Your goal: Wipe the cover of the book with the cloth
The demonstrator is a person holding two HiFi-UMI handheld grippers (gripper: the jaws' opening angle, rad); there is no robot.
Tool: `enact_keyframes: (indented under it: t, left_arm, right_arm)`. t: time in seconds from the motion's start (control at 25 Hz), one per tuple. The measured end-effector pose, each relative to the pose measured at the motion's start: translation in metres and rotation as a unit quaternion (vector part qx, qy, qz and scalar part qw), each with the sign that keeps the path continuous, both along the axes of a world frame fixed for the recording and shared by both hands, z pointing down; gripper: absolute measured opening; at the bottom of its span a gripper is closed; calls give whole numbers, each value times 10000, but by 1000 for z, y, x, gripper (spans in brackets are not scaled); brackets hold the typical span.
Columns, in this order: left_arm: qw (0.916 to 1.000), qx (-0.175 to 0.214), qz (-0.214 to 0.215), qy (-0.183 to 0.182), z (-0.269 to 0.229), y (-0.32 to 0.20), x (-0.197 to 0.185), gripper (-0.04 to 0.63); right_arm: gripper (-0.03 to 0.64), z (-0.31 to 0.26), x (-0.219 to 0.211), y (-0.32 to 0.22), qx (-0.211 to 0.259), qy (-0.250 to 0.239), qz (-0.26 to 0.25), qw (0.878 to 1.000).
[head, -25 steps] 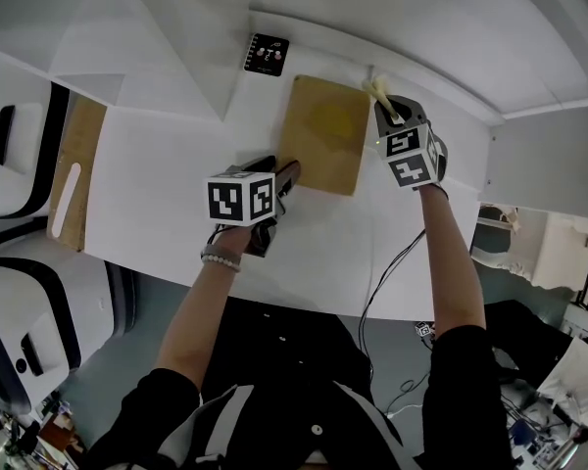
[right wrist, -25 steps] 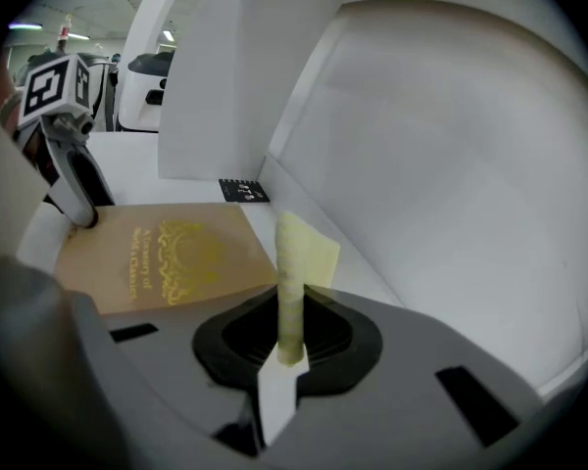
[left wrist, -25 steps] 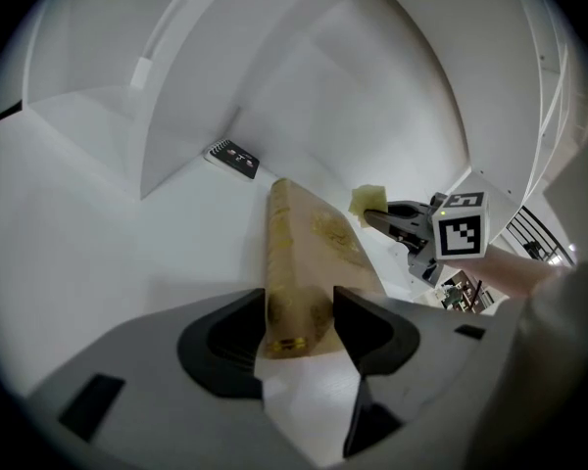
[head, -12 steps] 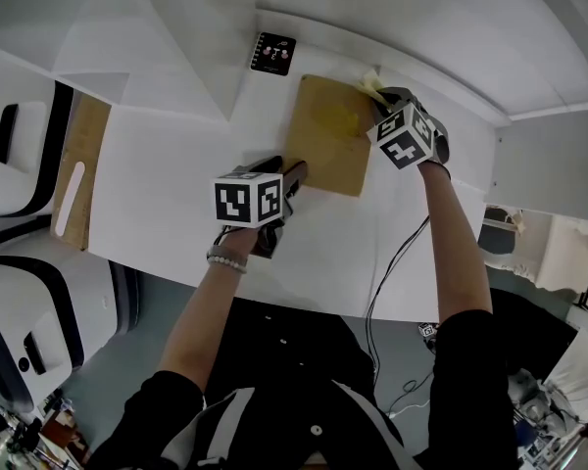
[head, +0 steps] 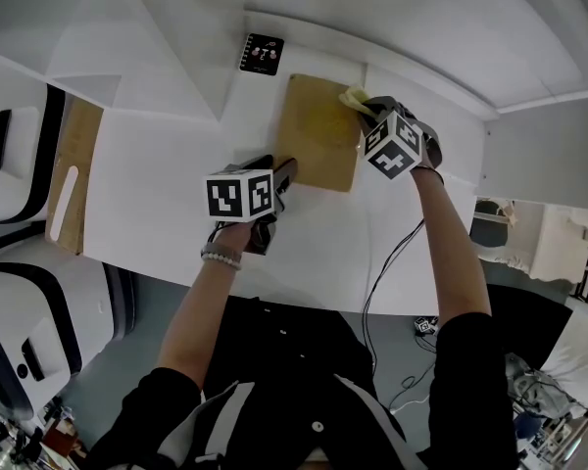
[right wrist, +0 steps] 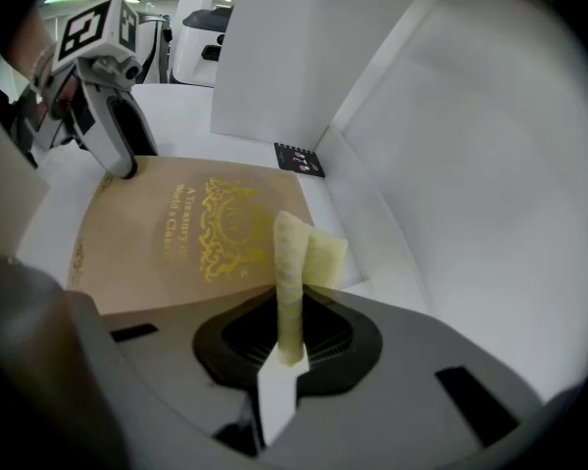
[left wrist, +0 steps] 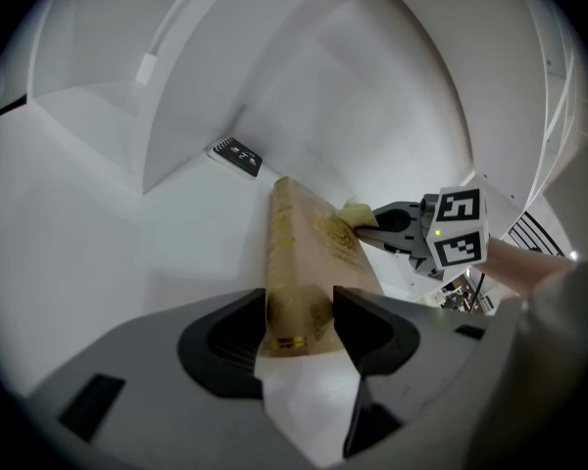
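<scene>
Jaws of left gripper (head: 282,176) clamp the near edge of the tan book (head: 318,143) lying flat on the white counter (head: 167,194), both arms outstretched, while right gripper (head: 367,111) pinches the yellow cloth (head: 354,97) at its far right corner, small black card (head: 263,54) beyond.

Tan book (head: 318,135) lies flat on white counter (head: 167,184). L tongs (head: 284,172) at book's near-L corner, tip touching its edge. R tongs (head: 366,114) at far-R corner w/ yellow cloth (head: 354,97) sticking out the tip, resting on the cover. Small black card (head: 263,54) beyond book, apart from it. Wood board (head: 75,155) far L.
</scene>
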State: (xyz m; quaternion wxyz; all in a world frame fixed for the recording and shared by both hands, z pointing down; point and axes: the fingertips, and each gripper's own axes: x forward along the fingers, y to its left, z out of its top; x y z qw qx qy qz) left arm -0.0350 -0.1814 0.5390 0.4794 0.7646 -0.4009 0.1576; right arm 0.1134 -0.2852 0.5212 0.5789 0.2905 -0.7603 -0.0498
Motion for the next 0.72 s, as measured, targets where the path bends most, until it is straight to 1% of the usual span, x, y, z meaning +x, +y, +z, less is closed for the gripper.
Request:
enact_keyframes:
  t: [0.72]
  left_arm:
    - [9999,80,-16,-129,-1,0,0,216]
  right_arm:
    - [34,1,-13,87,-200,-16,-331,9992]
